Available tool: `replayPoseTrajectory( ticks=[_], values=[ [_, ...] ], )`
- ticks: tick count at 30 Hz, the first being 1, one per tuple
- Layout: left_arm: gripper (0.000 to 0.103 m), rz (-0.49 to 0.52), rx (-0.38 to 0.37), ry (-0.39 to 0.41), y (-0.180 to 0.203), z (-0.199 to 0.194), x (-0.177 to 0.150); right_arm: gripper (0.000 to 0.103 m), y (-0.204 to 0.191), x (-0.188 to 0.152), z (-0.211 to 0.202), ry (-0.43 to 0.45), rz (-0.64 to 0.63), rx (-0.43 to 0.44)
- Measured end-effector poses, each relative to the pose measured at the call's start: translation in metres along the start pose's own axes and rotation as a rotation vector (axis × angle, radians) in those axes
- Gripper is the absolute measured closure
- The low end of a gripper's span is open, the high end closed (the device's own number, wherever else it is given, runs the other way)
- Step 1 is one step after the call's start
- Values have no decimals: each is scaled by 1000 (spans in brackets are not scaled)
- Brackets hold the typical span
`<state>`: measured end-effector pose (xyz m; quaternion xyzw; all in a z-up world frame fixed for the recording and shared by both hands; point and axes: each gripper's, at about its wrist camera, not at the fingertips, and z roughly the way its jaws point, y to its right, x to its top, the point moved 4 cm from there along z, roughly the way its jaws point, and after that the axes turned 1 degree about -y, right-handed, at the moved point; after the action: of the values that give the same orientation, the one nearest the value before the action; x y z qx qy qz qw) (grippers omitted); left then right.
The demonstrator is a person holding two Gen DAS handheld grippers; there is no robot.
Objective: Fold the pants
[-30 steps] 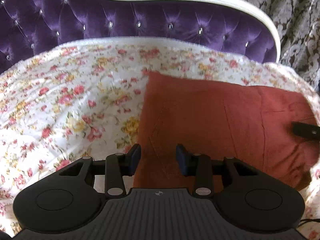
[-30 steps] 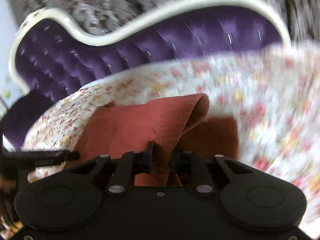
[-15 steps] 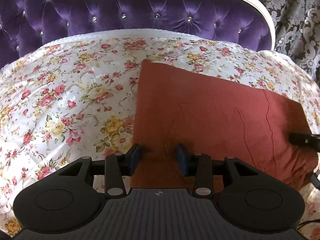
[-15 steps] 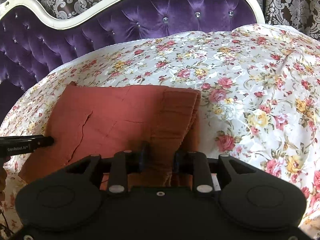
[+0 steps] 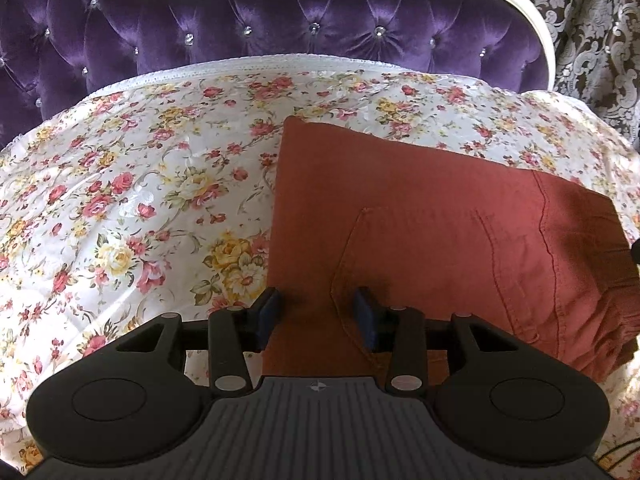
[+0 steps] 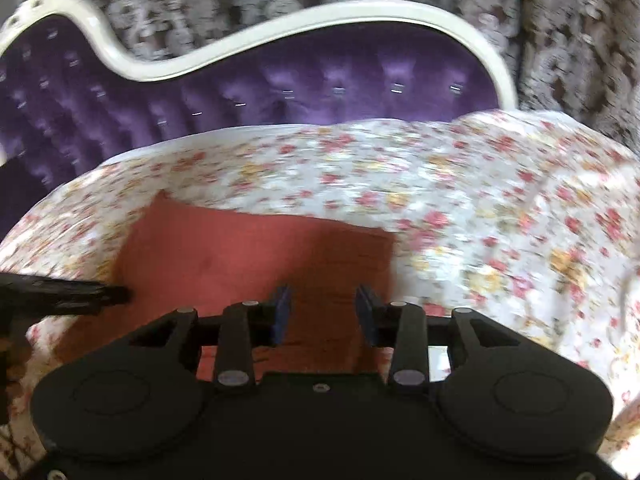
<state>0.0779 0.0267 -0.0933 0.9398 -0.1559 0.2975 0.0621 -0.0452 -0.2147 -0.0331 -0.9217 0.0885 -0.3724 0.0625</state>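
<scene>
Rust-red pants (image 5: pixel 420 216) are seen folded into a thick rectangle on a floral bedspread (image 5: pixel 132 200), toward the near right of the bed, with a tufted purple headboard (image 5: pixel 280 32) at the far side. The fold appears to be done or nearly done; a pocket seam is shown on top and stacked layers are seen at the right edge.

The step in hand is judged to be the release after the last fold. It is done well if both grippers are lifted straight off the cloth, so that no layer is dragged and the stacked right edge is left square. A light press along the near edge might be needed if the top layer springs up.

The left gripper (image 5: pixel 316 314) is held over the near left corner of the pants, its jaws apart and spread a little wider at this moment; cloth lies beneath and between the pads, but no pinch is seen. The right gripper (image 6: pixel 323 312) is pictured over the near right part of the pants, its jaws opening, with nothing clamped between them; the view is blurred, so contact with the cloth cannot be told. In the right view the left gripper's finger is seen reaching in from the left toward the pants' edge.
</scene>
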Motion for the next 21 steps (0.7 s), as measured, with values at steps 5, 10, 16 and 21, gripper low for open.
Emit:
replayPoseTrajectory(
  ticks=[5, 10, 16, 21],
  values=[
    [61, -3, 8, 8, 0, -2, -2, 56, -23, -22, 15, -63, -97, 4],
    [61, -1, 11, 17, 1, -3, -4, 56, -27, -49, 15, -80, -160, -45],
    [61, 26, 16, 35, 4, -12, -10, 56, -26, -50, 2, -75, -169, -29],
    [61, 3, -16, 55, -5, -23, -14, 34, 2, -32, -9, 36, -33, -23]
  ],
)
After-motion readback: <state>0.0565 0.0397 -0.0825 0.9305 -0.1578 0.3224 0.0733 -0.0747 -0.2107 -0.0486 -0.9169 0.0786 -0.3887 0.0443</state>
